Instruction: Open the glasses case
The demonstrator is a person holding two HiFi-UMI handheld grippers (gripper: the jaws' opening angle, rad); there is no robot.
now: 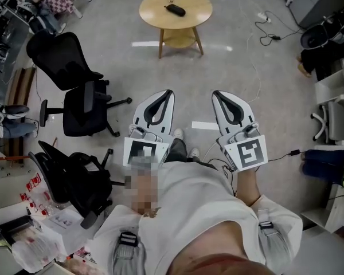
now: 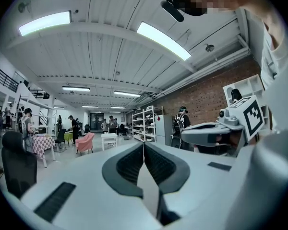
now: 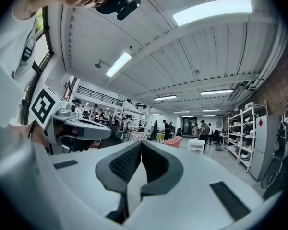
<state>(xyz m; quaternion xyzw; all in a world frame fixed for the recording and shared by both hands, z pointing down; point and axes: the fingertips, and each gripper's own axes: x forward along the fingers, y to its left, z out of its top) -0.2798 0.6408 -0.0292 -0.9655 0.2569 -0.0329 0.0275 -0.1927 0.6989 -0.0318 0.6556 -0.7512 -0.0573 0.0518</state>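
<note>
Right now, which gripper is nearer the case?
Left, marginally. The left gripper is almost in line with the case on the table; the right gripper sits off to its right. Both are far short of it.

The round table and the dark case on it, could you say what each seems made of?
Round table: probably light wood, satin finish; even tan top, matching legs. Glasses case: black, perhaps plastic or leatherette; too small to tell.

There is one round wooden table (image 1: pixel 198 7) with one black glasses case (image 1: pixel 175 9) on it. Two black office chairs (image 1: pixel 80 110) stand at the left. There are two grippers, the left gripper (image 1: pixel 169 93) and the right gripper (image 1: pixel 215 94).
</note>
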